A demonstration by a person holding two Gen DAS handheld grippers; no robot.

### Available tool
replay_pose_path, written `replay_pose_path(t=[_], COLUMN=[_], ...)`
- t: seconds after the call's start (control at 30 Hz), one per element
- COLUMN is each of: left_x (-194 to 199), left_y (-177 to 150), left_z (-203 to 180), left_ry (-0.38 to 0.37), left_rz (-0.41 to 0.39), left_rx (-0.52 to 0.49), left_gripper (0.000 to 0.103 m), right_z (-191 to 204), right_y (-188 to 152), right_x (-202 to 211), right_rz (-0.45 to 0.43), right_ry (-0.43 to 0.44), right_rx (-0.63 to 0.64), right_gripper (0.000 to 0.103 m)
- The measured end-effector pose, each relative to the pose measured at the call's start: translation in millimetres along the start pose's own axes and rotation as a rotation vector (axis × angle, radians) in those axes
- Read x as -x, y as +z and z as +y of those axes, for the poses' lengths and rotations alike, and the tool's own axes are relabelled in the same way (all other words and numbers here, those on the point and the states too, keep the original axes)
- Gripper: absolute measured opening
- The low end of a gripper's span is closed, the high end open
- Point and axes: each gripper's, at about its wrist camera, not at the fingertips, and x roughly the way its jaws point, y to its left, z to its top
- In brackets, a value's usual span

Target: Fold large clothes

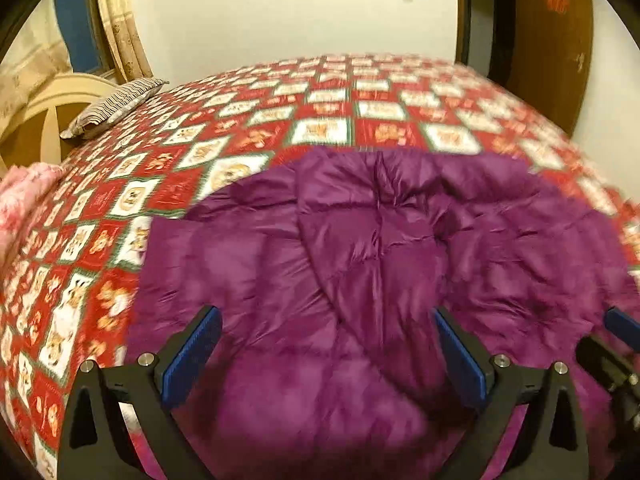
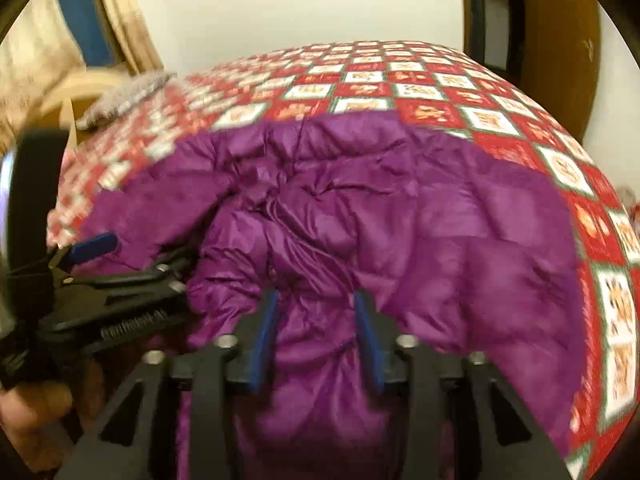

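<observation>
Purple puffy jacket (image 1: 360, 264) lay spread on the bed, on top of a red and white blanket (image 1: 168, 176) with little animal pictures in squares. I saw the jacket was bunched up in the middle, with lots of folds and wrinkles.

I held my left gripper (image 1: 328, 356) just over the near part of the jacket. Its two blue fingers (image 1: 192, 356) were spread wide apart, and nothing was between them but the jacket lying under them. It was not holding anything.

My right gripper (image 2: 316, 340) was over the near part of the jacket too. Its blue fingers (image 2: 264, 340) were closer together, with a lump of purple cloth between them. I could not tell if they were really pinching the cloth or only sitting on each side of it.

From the right wrist view, my left gripper (image 2: 96, 248) showed at the left edge, just beside the jacket. From the left wrist view, a bit of the right gripper (image 1: 616, 332) showed at the right edge.

A striped pillow (image 1: 116, 108) sat at the far left side of the bed. Something pink and fuzzy (image 1: 24, 196) lay at the left edge. A brown door (image 1: 548, 40) stood behind the bed on the right.
</observation>
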Motion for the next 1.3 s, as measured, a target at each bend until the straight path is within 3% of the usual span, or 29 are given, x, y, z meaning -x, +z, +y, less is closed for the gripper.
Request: replay_pose_path(t=[0.03,0.13,0.37,0.63,0.93,1.3], left_x=[16,44,83,127,144,146], left_y=[-6,-30,-115,-195,-238,-264], left_z=[11,28,69,109,112,108], left_ry=[-0.010,-0.004,0.100,0.100,0.054,-0.019], left_rz=[-0.007,-0.012,0.001,0.042,0.033,0.066], left_rx=[0.010,0.002,-0.001,0.051,0.070,0.080], left_gripper=[0.102,0.102,0.102,0.102,0.102,0.102], right_z=[-3,-14,-40,-62,-59,-56], right_y=[-4,-22,-79,-144,-208,-239], right_x=[14,47,85,131,163,164], right_rz=[-0.017,-0.013,0.025,0.028,0.023,0.039], right_ry=[-0.003,-0.009,-0.058,-0.115,-0.124,-0.119], right_rx=[0.000,0.015,-0.021,-0.115,-0.145,-0.159], right_gripper=[0.074,0.074,0.074,0.074,0.074,0.074])
